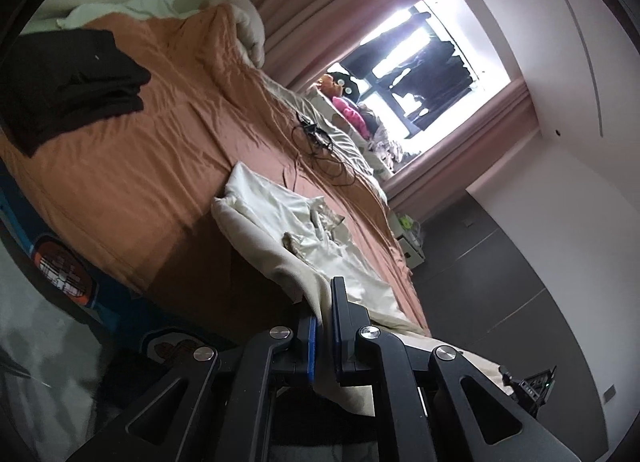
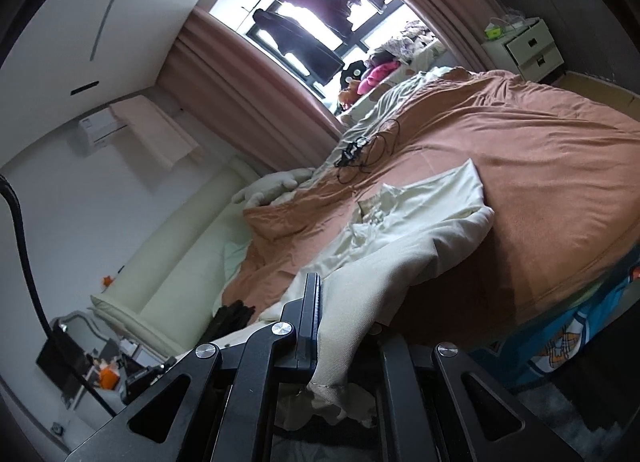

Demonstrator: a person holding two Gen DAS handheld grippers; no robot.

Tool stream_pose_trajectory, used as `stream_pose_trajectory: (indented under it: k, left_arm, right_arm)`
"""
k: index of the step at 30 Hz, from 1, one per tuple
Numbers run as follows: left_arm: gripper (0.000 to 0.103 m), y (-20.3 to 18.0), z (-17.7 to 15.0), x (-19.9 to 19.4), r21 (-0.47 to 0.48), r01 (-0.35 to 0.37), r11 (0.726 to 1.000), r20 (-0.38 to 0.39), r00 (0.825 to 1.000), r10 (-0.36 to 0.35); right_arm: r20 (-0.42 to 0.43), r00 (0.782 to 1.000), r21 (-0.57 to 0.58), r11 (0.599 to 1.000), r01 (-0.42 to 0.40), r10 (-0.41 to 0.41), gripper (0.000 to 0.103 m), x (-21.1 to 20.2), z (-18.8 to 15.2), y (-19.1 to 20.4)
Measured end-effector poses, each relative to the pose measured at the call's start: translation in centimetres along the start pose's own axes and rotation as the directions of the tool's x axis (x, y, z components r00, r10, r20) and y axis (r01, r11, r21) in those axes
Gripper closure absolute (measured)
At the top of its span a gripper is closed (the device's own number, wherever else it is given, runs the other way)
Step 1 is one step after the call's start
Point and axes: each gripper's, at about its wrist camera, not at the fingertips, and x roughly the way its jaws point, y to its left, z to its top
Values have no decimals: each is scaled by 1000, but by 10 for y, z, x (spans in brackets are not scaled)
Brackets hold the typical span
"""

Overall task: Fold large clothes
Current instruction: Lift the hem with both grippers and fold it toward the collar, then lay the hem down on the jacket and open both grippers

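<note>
The left gripper (image 1: 325,314) is clamping the cream garment (image 1: 280,221). The right gripper (image 2: 320,302) is clamping its other edge above the orange bedspread (image 2: 540,181).

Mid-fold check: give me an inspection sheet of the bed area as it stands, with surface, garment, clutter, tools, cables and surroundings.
Surface: bed under a wrinkled orange cover; blue patterned sheet shows at its edge.
Job's things: cream garment, crumpled, partly on the bed, its near edge lifted.
Clutter: folded dark clothes on the cover; plush toys by the window.
Grippers: left tool shut on the cream garment; right tool shut on it too.
Cables: tangled black cable with a small device lies on the cover beyond the garment.
Surroundings: pink curtain, bright window, white nightstand, cream headboard.
</note>
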Motion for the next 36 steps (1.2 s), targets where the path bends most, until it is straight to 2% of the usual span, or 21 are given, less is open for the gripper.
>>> stream_pose_trajectory:
  k: [6, 9, 13, 26, 36]
  left_arm:
    - [97, 7, -14, -19, 5, -3, 1000, -20, 1000, 3]
    - [97, 7, -10, -17, -3, -5, 1000, -25, 1000, 4]
    - [97, -3, 3, -10, 16, -3, 1000, -16, 1000, 3]
    - [97, -60, 92, 59, 118, 1, 993, 55, 998, -8]
    - [97, -62, 157, 143, 135, -49, 990, 51, 998, 43]
  right_arm:
    - [5, 1000, 23, 1000, -18, 18, 97, -15, -13, -5]
    - [1, 1000, 25, 1000, -10, 10, 97, -12, -14, -5]
    - [14, 1000, 19, 1000, -15, 15, 97, -2, 2, -4]
    - [31, 999, -20, 1000, 7, -7, 96, 60, 88, -4]
    - [9, 999, -27, 998, 52, -52, 95, 140, 149, -18]
